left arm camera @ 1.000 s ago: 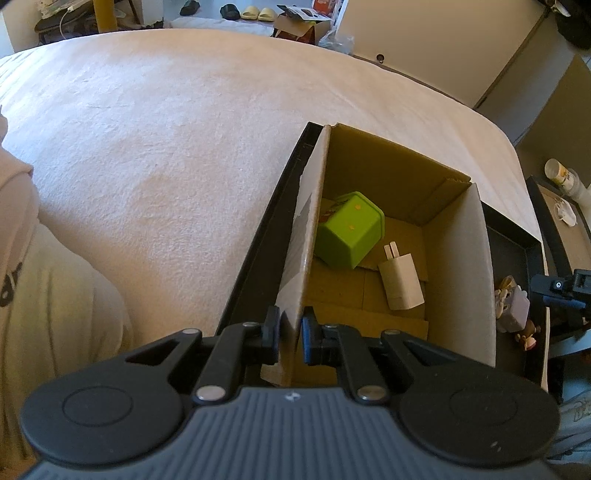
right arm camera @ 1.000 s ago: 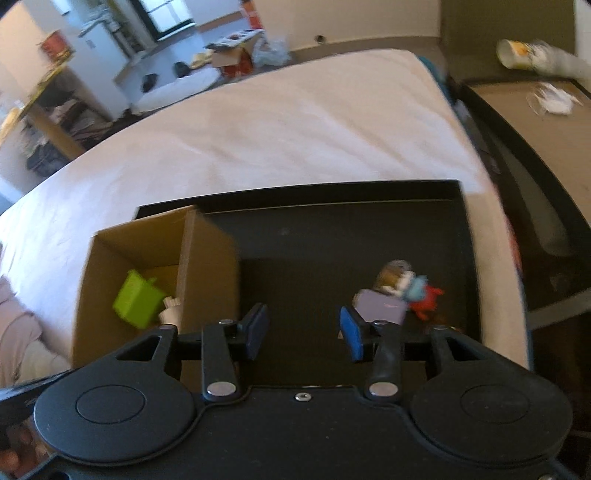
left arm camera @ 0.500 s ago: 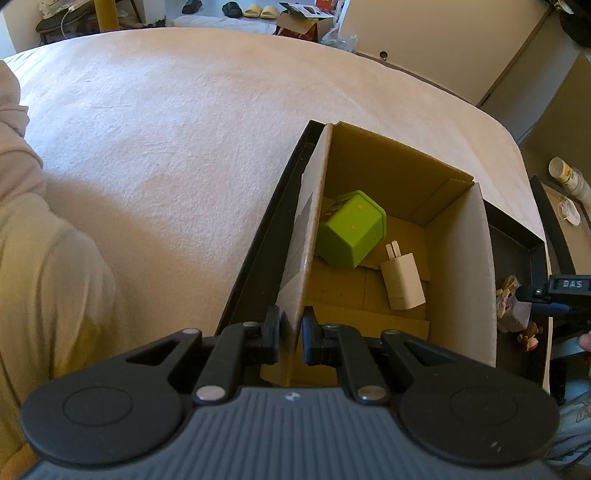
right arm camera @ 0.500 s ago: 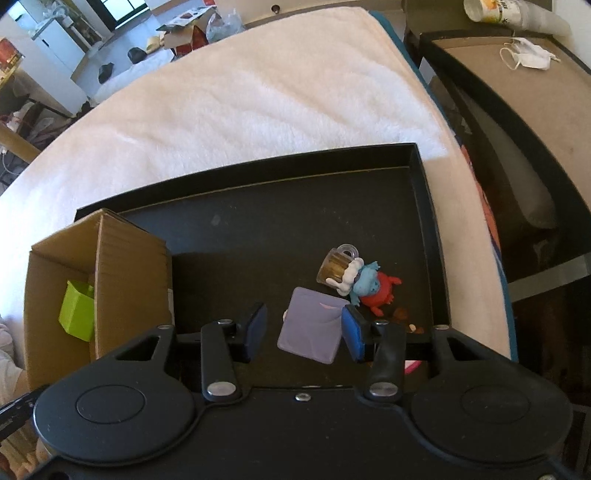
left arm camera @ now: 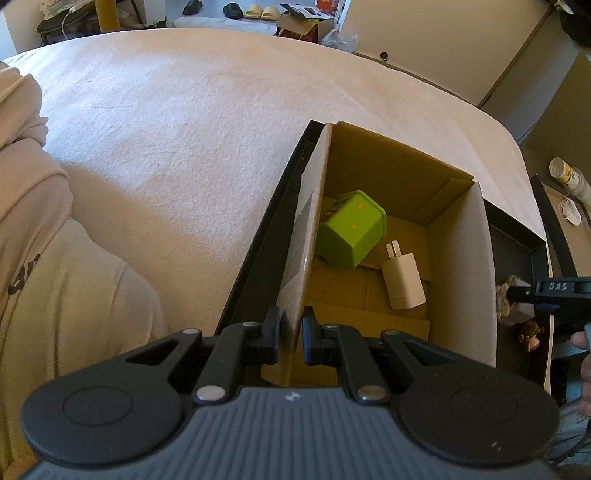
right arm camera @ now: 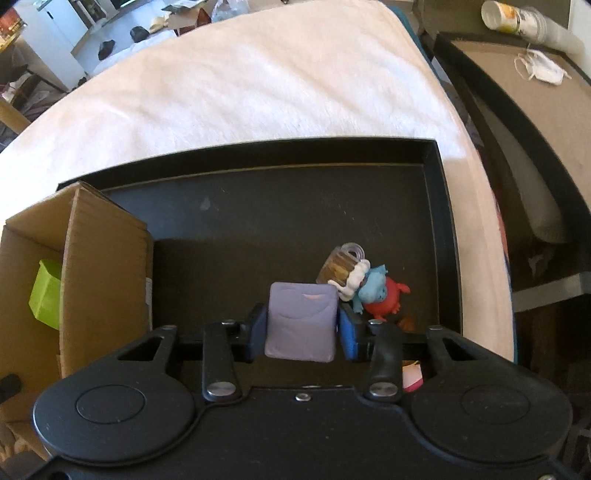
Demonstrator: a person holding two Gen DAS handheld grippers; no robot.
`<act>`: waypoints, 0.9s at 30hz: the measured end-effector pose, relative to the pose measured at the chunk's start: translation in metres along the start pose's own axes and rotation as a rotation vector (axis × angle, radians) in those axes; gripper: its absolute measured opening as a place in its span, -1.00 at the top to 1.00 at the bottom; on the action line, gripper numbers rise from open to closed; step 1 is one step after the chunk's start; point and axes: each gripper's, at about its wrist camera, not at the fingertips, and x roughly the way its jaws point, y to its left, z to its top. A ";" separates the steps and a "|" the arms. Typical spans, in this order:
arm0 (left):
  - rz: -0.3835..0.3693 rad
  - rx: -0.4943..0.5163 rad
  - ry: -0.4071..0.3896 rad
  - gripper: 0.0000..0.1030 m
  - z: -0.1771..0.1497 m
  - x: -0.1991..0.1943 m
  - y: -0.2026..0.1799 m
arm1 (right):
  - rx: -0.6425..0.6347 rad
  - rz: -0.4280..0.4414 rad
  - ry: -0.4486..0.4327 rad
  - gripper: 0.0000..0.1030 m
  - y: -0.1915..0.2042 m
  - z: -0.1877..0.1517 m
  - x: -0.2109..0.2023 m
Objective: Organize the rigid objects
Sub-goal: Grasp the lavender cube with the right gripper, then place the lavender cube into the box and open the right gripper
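Observation:
My left gripper (left arm camera: 291,332) is shut on the near wall of an open cardboard box (left arm camera: 458,266). Inside the box lie a lime-green cube (left arm camera: 351,232) and a white plug charger (left arm camera: 402,280). The box stands at the left end of a black tray (right arm camera: 295,214). My right gripper (right arm camera: 303,324) points down into the tray, its jaws closing on a pale purple cube (right arm camera: 301,332), and both blue pads touch the cube's sides. Just right of the cube lie a small mug charm (right arm camera: 340,266), a blue figure (right arm camera: 373,286) and a red crab figure (right arm camera: 388,299).
The tray rests on a bed with a white fleece blanket (right arm camera: 258,92). A brown side table at the right carries a paper cup (right arm camera: 513,16) and a face mask (right arm camera: 546,72). A person's cream sleeve (left arm camera: 55,277) fills the left of the left wrist view.
My right gripper has come down over the purple cube and its jaws have narrowed onto the cube's sides. The left gripper keeps its hold on the box wall.

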 end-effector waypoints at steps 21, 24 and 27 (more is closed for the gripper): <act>-0.028 -0.012 0.000 0.79 0.000 0.002 0.005 | -0.123 0.129 -0.159 0.24 0.062 0.023 -0.079; -0.032 -0.017 -0.003 0.79 0.000 0.002 0.006 | -0.136 0.142 -0.166 0.24 0.072 0.023 -0.083; -0.035 -0.011 -0.001 0.79 0.000 0.002 0.005 | -0.143 0.152 -0.174 0.24 0.080 0.023 -0.085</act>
